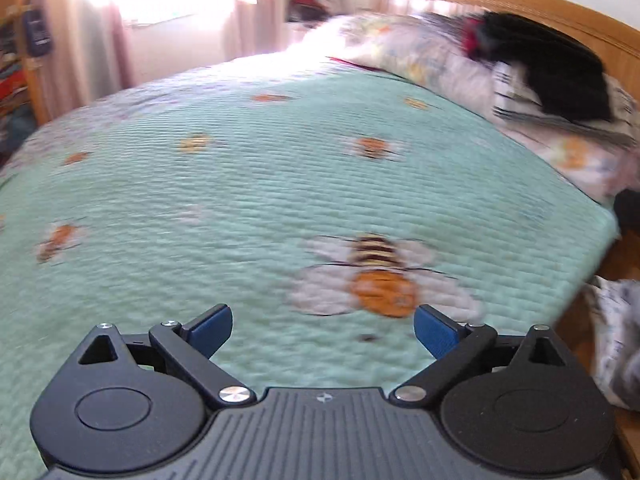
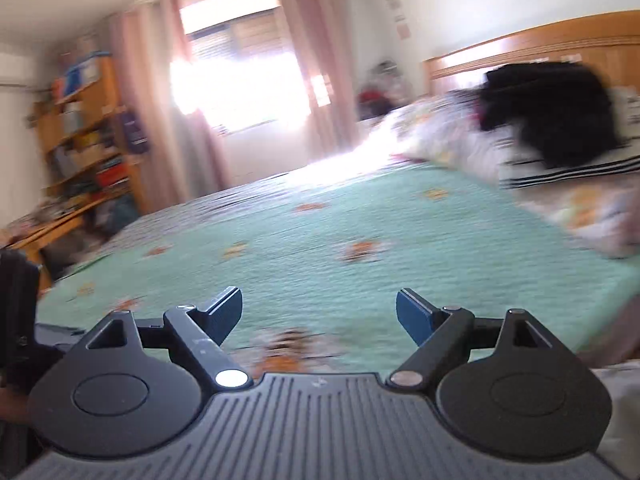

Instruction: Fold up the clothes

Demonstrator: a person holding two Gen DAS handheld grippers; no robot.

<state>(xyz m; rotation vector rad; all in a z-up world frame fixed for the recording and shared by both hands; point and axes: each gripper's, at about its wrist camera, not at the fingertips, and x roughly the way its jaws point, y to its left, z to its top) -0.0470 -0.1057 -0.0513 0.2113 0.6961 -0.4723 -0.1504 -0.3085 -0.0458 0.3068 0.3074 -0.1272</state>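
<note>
- The clothes: a black garment lies heaped on a striped black-and-white piece at the head of the bed, on the floral pillows just before the wooden headboard; blur hides its outline, so its long axis and which way it points cannot be told; in the right wrist view the same black garment sits against the headboard, the striped piece under it.
- The left gripper is spread wide, blue pads apart, nothing between them; it hangs over the mint quilt, well apart from the headboard and the garments, a large bee print just beyond its tips.
- The right gripper is likewise spread, jaws empty, touching nothing; it too is over the quilt, far from the headboard.
- The quilt covers the bed from the pillows outward, dotted with bee motifs.
- Away from the headboard, across the bed: a bright window with pink curtains, and wooden shelves crowded with blurred items; another pale patterned cloth shows off the bed's side.
</note>
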